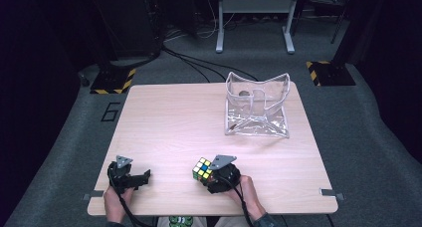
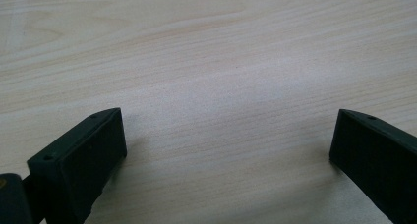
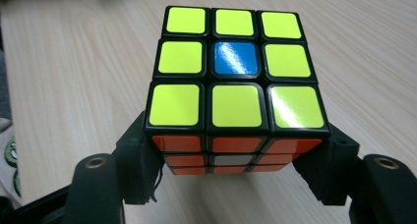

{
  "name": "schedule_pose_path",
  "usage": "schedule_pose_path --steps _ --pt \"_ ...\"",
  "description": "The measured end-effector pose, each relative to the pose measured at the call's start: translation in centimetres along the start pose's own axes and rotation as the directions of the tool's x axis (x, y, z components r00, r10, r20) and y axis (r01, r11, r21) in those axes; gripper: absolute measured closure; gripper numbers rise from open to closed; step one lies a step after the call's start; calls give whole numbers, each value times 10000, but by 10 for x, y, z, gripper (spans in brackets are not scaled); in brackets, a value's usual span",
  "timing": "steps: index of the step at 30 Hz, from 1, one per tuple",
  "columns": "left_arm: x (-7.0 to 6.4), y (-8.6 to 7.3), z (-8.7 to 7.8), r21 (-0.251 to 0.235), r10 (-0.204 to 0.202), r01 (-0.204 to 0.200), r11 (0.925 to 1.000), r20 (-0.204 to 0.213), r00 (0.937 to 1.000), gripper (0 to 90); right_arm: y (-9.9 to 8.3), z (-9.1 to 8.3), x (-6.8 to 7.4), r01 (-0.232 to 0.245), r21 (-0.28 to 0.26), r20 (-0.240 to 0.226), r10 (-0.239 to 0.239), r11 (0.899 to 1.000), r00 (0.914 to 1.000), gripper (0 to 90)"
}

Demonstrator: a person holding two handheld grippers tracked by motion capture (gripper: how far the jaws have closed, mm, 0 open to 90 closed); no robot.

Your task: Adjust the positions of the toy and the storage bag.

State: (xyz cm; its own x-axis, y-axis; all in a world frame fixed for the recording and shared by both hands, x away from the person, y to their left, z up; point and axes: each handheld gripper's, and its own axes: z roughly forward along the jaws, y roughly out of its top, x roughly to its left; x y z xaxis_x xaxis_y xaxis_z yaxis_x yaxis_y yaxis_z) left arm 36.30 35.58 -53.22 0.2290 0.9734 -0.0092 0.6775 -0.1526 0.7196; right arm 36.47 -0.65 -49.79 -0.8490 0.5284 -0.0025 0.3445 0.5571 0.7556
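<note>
A Rubik's cube (image 1: 202, 169) with a yellow top face and a blue centre square sits near the table's front edge. My right gripper (image 1: 208, 176) is shut on it. In the right gripper view the cube (image 3: 236, 81) is held between the two black jaws, its orange side facing the camera. My left gripper (image 1: 144, 176) rests at the front left of the table, open. Bare wood lies between its jaws in the left gripper view, where the left gripper (image 2: 226, 140) holds nothing.
A clear plastic bag-like container (image 1: 257, 105) stands open at the back right of the wooden table (image 1: 169, 122). Black cables and yellow-black striped stands lie on the grey floor beyond the table.
</note>
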Motion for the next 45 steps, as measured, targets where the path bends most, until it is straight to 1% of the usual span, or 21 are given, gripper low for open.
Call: schedule_pose_path --steps 4,7,11,13,17,22,30,31,35,39,42,44,45 --pt "0 0 0 -17 -9 9 10000 -16 10000 5 -10 -10 -10 -221 -21 339 221 9998 9992 331" --pt "0 0 0 -17 -11 11 10000 -18 10000 5 -16 -19 -18 -467 -101 585 472 9989 9972 331" --pt "0 0 0 -19 -13 13 10000 -18 10000 5 -24 -30 -29 -825 -209 986 841 9964 9916 331" --pt "0 0 0 -19 -13 13 10000 -19 10000 5 -28 -35 -35 -1090 -235 1161 1110 9938 9870 331" --pt "0 0 0 -24 -7 7 10000 -18 10000 5 -35 -45 -47 -1453 -355 1516 1490 9888 9771 331" --pt "0 0 0 -15 -8 8 10000 -18 10000 5 -44 -54 -59 -1889 -424 1966 1935 9811 9612 331" --pt "0 0 0 -14 -9 9 10000 -22 10000 5 -59 -59 -74 -2447 -379 2469 2464 9689 9372 331" --pt "0 0 0 -18 -9 9 10000 -17 10000 5 -61 -59 -76 -2475 -343 2506 2480 9683 9358 331" --pt "0 0 0 -20 -11 11 10000 -19 10000 5 -65 -61 -80 -2711 -317 2676 2695 9620 9251 331" --pt "0 0 0 0 -6 6 10000 -2 10000 5 -68 -61 -83 -2782 -340 2764 2765 9599 9204 330" --pt "0 0 0 4 -6 6 10000 -5 10000 5 -69 -59 -82 -2752 -234 2874 2702 9611 9189 330" --pt "0 0 0 -15 -7 7 10000 -21 10000 5 -70 -58 -81 -2675 -170 2945 2605 9634 9195 330" --pt "0 0 0 -1 -7 7 10000 -6 10000 5 -70 -57 -81 -2741 -143 2953 2660 9616 9176 330"
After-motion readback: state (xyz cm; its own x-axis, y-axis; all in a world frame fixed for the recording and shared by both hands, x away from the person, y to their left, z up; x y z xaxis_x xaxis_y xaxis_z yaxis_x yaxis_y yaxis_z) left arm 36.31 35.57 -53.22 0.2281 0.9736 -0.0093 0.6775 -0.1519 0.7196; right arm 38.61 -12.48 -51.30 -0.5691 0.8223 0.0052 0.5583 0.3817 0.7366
